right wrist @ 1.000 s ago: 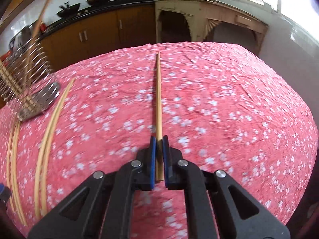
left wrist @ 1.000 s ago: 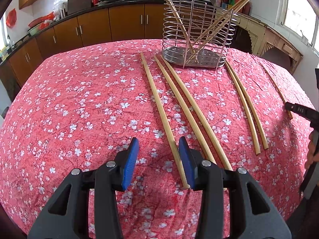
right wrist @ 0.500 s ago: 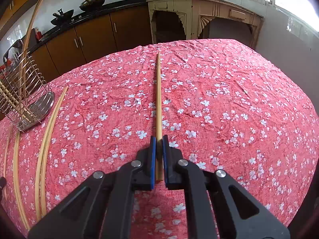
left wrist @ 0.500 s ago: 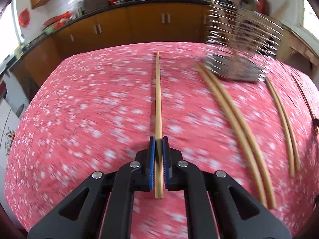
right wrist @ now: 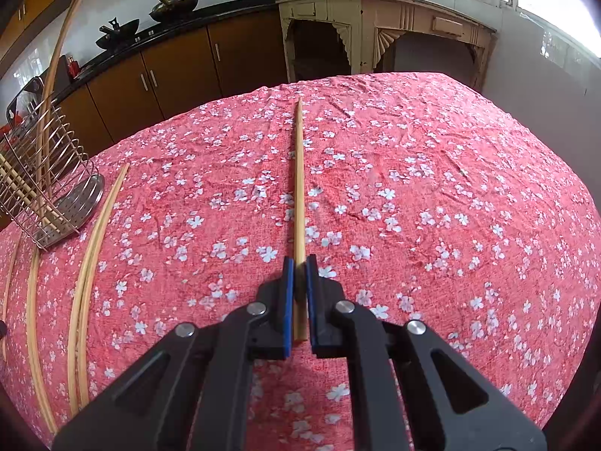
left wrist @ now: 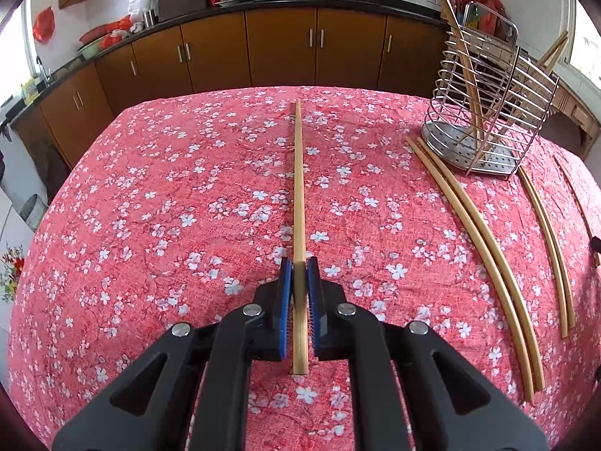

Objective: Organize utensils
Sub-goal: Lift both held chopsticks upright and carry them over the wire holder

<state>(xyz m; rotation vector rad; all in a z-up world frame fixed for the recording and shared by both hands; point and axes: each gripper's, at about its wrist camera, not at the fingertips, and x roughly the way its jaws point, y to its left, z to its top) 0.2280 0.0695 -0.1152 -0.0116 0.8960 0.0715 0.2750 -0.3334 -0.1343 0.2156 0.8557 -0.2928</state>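
Both tongs clamped, left tongs (left wrist: 299,282) and right tongs (right wrist: 299,282), each gripping chopstick (left wrist: 298,188) — cream cabinet (right wrist: 375,26) visible from right wrist only.

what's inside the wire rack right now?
The wire rack holds several chopsticks leaning at angles, ends on its perforated metal base. The exact count can't be told: the wires and overlapping sticks hide some of them.

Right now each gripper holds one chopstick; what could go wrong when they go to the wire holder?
1. The left gripper grips its long bamboo chopstick near the blunt end, so the far tip may swing and miss.
2. The silver wire utensil holder already holds leaning chopsticks; a new one could knock them.
3. The right gripper's chopstick is likewise held near its end.
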